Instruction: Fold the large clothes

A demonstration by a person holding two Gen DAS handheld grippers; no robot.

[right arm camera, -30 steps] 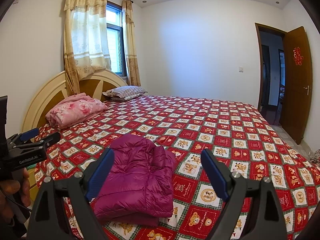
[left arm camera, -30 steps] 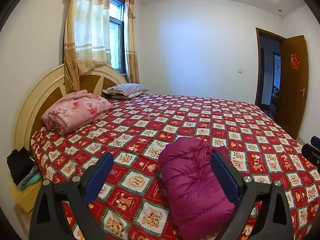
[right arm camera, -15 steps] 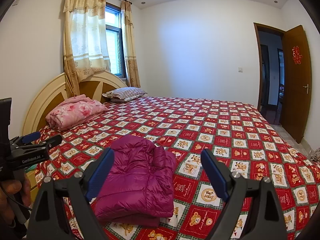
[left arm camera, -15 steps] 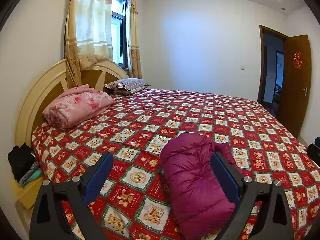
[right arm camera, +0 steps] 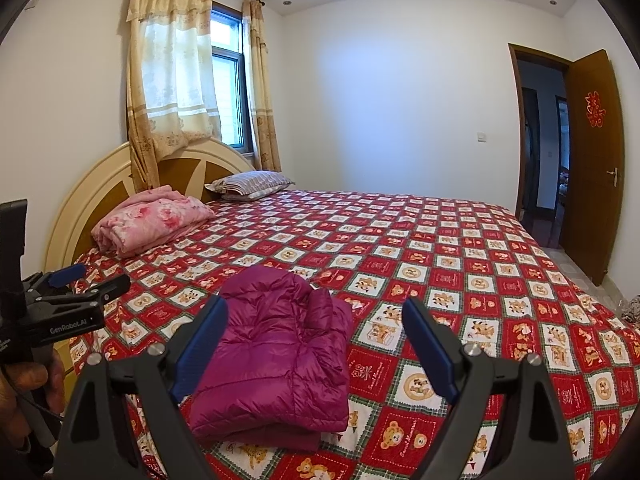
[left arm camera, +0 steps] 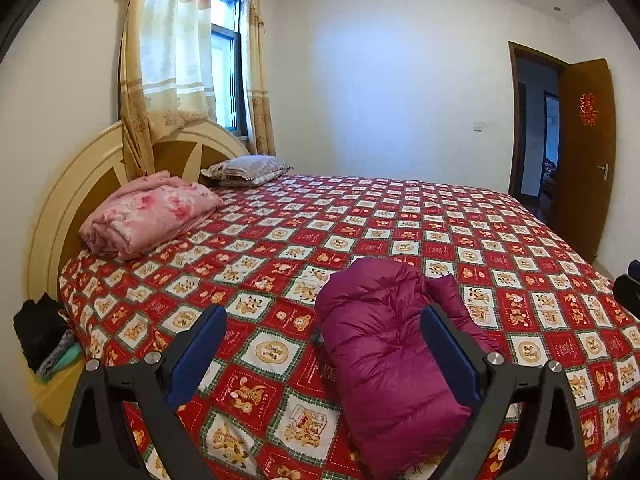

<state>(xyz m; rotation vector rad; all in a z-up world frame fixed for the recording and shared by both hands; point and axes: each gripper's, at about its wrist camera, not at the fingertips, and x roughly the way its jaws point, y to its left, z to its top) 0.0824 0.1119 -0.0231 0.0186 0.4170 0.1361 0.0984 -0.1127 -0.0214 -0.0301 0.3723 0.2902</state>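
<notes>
Red checkered bedspread [right arm camera: 460,248], folded purple jacket [right arm camera: 276,356] near its front edge, both grippers spread.

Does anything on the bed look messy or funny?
Not really. The purple jacket lies folded in a tidy bundle on the bed, with one puffy flap poking up a little. The pink blanket and pillow sit neatly by the headboard.
</notes>
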